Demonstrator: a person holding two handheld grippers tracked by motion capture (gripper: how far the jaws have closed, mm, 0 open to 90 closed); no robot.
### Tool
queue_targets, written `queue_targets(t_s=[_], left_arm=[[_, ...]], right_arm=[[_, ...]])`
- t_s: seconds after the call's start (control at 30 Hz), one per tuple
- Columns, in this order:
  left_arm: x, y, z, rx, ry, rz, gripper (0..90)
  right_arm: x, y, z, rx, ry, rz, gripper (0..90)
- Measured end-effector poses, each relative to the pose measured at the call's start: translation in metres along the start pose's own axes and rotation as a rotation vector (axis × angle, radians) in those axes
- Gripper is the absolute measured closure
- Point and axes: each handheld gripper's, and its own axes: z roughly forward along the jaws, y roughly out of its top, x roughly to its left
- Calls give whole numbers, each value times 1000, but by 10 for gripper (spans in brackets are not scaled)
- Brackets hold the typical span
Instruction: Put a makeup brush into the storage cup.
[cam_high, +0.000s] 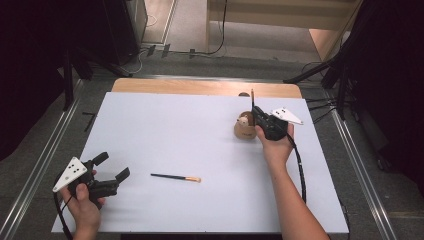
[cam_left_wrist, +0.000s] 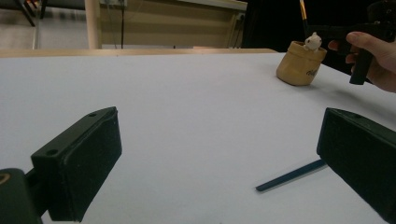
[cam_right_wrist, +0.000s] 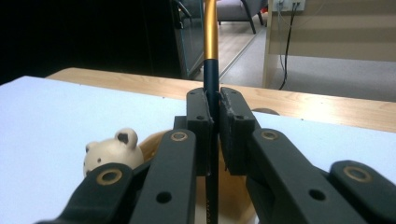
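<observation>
- Two pens make up the work on the white table (cam_high: 200, 135), and by my reading it stands about halfway: one is on its way into the pot, one waits.
- Near the far right edge stands the tan bear pot (cam_high: 244, 127), upright.
- Right gripper (cam_high: 255, 114) is clamped on the upright pen (cam_right_wrist: 210, 74), jaws pinching its dark barrel; the pen hangs just above the pot's mouth, not yet let go.
- Left gripper (cam_high: 111, 166) hovers with jaws spread, grasping nothing.
- Second pen (cam_high: 176, 177) lies flat just beside it, towards the table's middle, untouched.
</observation>
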Motion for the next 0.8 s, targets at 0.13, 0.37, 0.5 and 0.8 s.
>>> queue_targets(t_s=[0.13,0.37,0.5,0.8], left_arm=[[0,0,0,1,0,2,2],[0,0,0,0,0,2,2],[0,0,0,0,0,1,2],[-1,0,0,1,3,1,2]], right_arm=[[1,0,-2,23,14,0,840],[2,5,-9,15,27,8,769],[5,7,-16,-8,28,-9,724],[3,7,-35,-12,-1,-29,444]])
